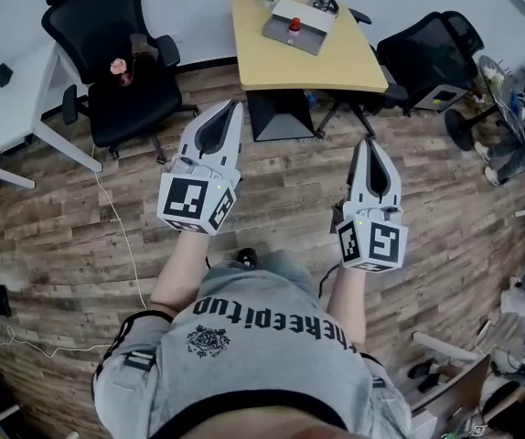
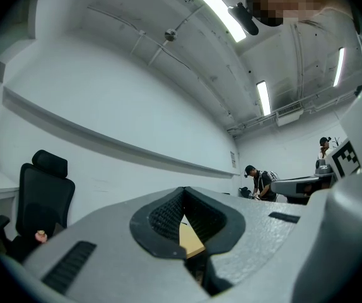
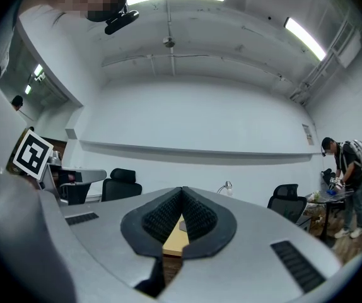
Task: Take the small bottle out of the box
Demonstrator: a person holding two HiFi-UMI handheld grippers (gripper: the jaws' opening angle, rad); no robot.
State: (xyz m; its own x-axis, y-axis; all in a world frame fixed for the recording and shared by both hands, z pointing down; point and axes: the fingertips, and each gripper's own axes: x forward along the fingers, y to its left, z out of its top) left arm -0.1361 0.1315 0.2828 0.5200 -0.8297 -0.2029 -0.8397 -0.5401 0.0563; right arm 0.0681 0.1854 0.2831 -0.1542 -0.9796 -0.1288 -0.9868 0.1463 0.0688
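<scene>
Box (image 1: pixel 310 39) holding small bottle (image 1: pixel 294 24) is noted on table (image 1: pixel 336 67), well ahead, between both grippers' lines. Left gripper (image 1: pixel 232 106) and right gripper (image 1: pixel 369 143) are clenched, empty; left is judged slightly nearer.

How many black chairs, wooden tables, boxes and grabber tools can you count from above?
Black swivel office chairs: 2
Light wooden table: 1
Grey-and-white box on that table: 1
Grey hand-held grippers, the left gripper and the right gripper: 2
Total: 6
</scene>
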